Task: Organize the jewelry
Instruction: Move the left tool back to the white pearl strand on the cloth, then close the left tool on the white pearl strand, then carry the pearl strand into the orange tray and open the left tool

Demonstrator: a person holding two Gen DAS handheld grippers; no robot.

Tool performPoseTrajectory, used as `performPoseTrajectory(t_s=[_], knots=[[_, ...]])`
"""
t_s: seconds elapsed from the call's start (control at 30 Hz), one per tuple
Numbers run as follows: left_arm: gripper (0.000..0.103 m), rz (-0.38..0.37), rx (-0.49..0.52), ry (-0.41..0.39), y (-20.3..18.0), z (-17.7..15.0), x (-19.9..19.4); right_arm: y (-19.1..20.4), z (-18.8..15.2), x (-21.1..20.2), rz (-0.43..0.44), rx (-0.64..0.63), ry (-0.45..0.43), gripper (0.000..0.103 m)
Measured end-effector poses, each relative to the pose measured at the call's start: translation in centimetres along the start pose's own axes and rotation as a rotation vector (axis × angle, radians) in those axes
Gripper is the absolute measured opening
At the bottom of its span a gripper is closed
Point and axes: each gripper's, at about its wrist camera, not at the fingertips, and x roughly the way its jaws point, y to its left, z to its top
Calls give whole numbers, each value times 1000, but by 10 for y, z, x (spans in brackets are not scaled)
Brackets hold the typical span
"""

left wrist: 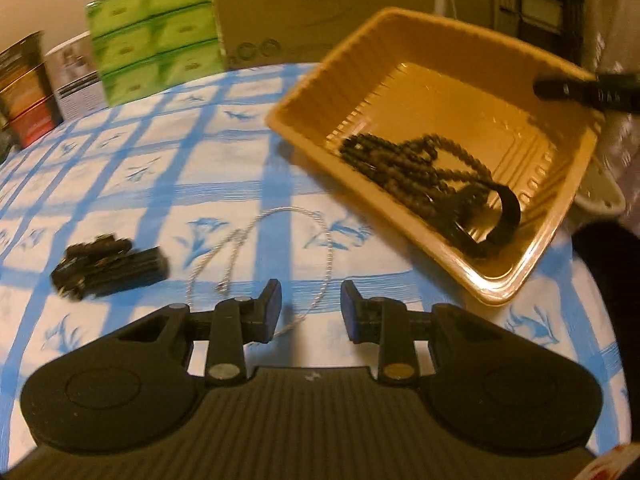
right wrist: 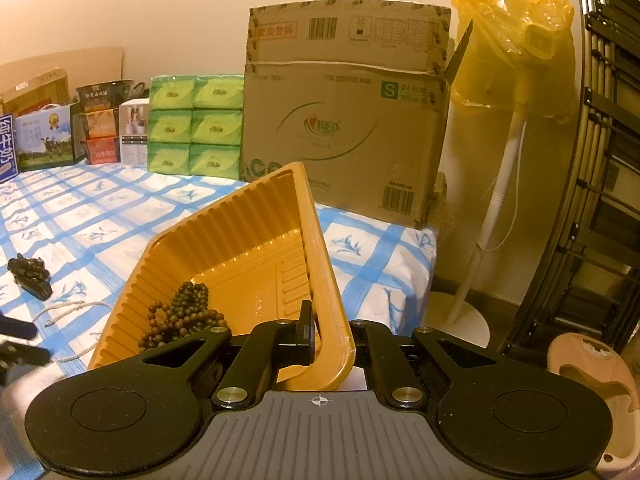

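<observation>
The silver chain (left wrist: 280, 256) is seen lying on the blue-checked worktop (left wrist: 160, 152), just ahead of the spread left claw (left wrist: 310, 312). The tilted yellow tray (right wrist: 240, 240), beads (right wrist: 184, 312) inside, is pinched at its rim by the right claw (right wrist: 332, 344).

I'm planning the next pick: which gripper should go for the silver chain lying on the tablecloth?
Left. The left gripper is open right over the silver chain, while the right gripper is shut on the tray rim.

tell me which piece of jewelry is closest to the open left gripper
The silver chain necklace, lying on the tablecloth right at the left gripper fingertips. The black clip sits off to its left; the dark beads are in the tray.
</observation>
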Motion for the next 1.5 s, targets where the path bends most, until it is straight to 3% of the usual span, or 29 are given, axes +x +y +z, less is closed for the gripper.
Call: performPoseTrajectory(t_s=[0.23, 0.5, 0.63, 0.7, 1.0, 1.5], knots=[[19, -9, 87, 29, -9, 2, 23, -2, -1, 1, -2, 1, 5, 6], [17, -32, 114, 51, -5, 5, 35, -3, -2, 2, -4, 4, 7, 6], [2, -54, 104, 70, -3, 6, 35, -3, -2, 3, -4, 3, 7, 6], [2, -49, 110, 66, -5, 5, 33, -3, -2, 2, -4, 4, 7, 6], [2, -28, 31, 6, 5, 8, -1, -3, -2, 3, -3, 3, 6, 6], [2, -14, -72, -134, 32, 62, -64, 0, 0, 1, -3, -5, 2, 6]])
